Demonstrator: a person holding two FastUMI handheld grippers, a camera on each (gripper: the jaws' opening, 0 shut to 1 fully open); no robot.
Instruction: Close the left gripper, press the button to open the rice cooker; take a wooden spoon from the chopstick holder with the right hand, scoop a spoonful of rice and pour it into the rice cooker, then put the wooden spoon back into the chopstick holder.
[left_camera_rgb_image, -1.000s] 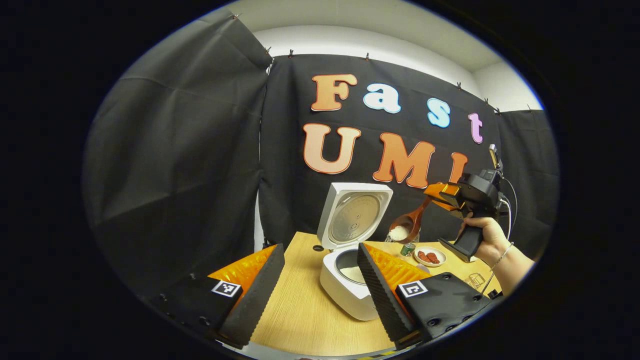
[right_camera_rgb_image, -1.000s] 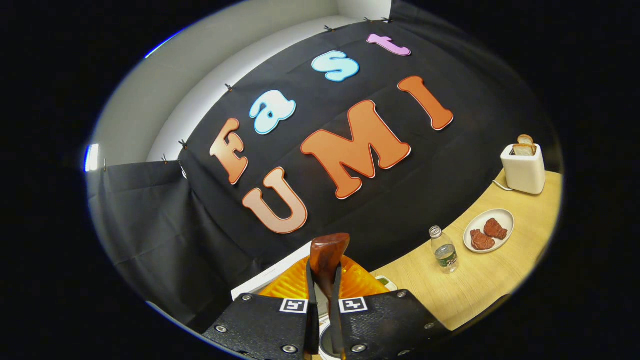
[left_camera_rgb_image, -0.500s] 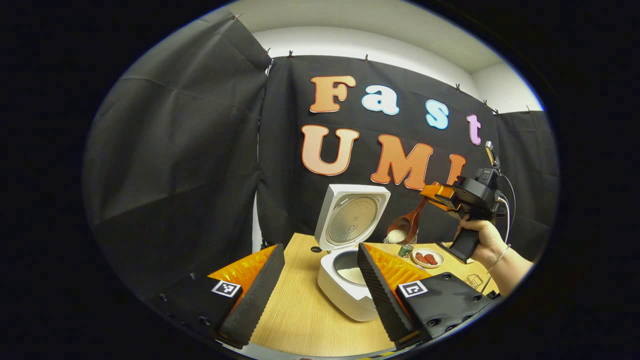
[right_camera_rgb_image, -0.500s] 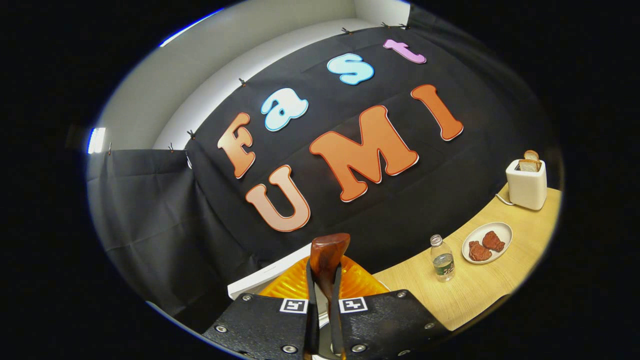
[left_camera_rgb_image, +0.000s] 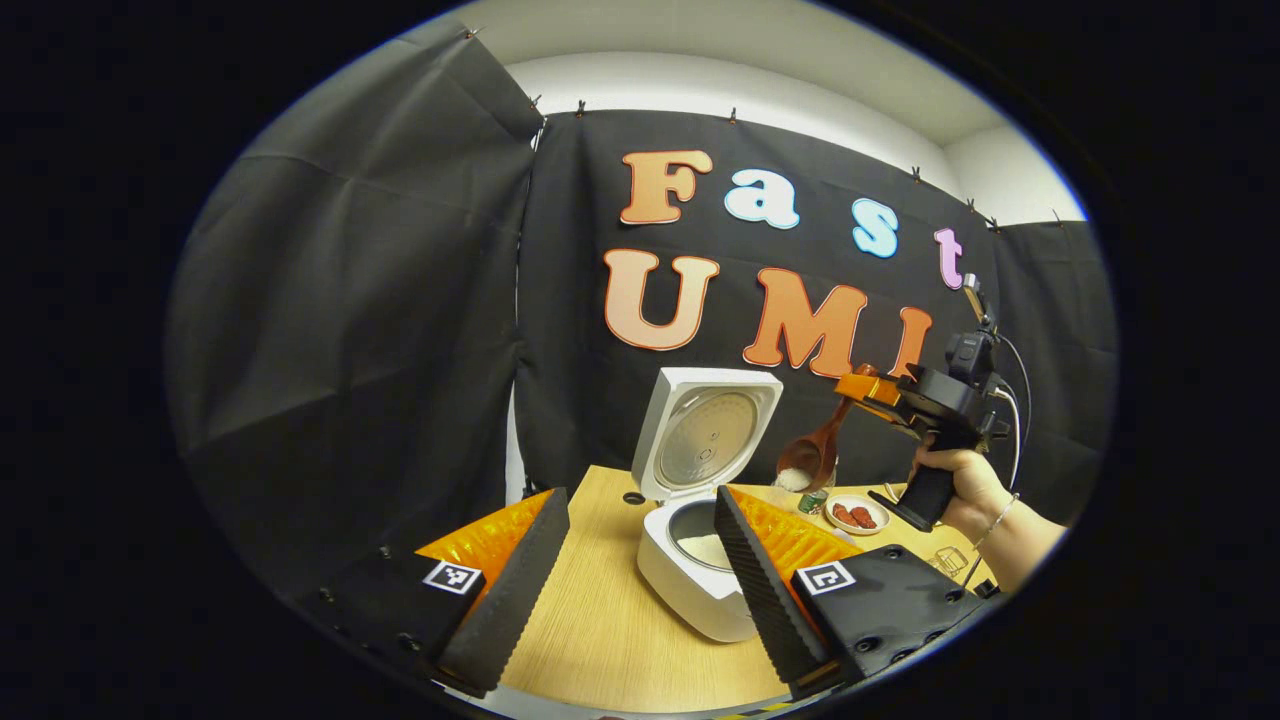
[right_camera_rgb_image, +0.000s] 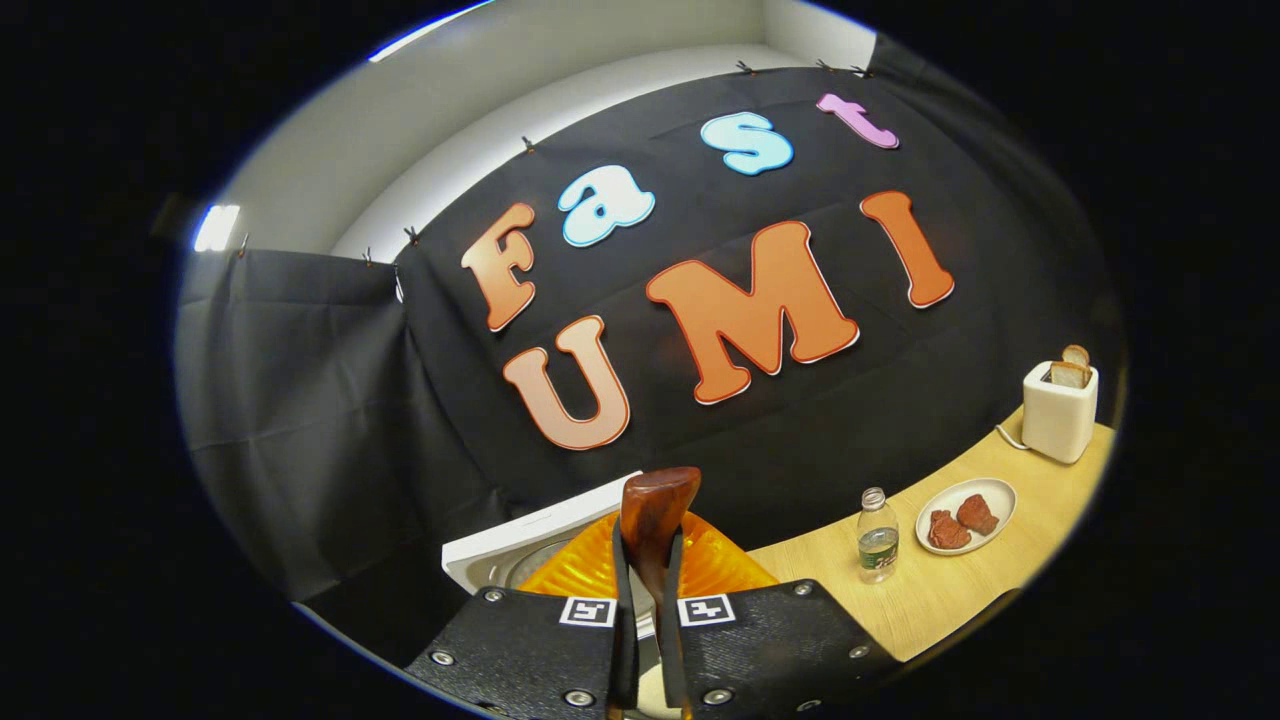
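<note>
The white rice cooker (left_camera_rgb_image: 690, 575) stands on the wooden table (left_camera_rgb_image: 600, 630) with its lid (left_camera_rgb_image: 705, 430) up and white rice in the pot. My left gripper (left_camera_rgb_image: 638, 497) is open, its fingers wide apart in front of the cooker. A hand holds my right gripper (left_camera_rgb_image: 865, 385) above and to the right of the cooker. It is shut on the handle of the wooden spoon (left_camera_rgb_image: 815, 450). The spoon hangs bowl-down with rice at its lower edge. In the right gripper view my right gripper (right_camera_rgb_image: 648, 545) clamps the spoon's handle (right_camera_rgb_image: 655, 505), with the cooker's lid (right_camera_rgb_image: 535, 530) just below.
A water bottle (right_camera_rgb_image: 877, 535), a white plate (right_camera_rgb_image: 990, 487) holding red pieces and a white toaster (right_camera_rgb_image: 1058, 412) with bread stand along the table's far side. The bottle (left_camera_rgb_image: 815, 497) and plate (left_camera_rgb_image: 858, 515) sit behind the cooker.
The right gripper has risen a little and tipped the spoon steeper, bowl downward. Less rice shows in the bowl. The left gripper has stayed where it was.
</note>
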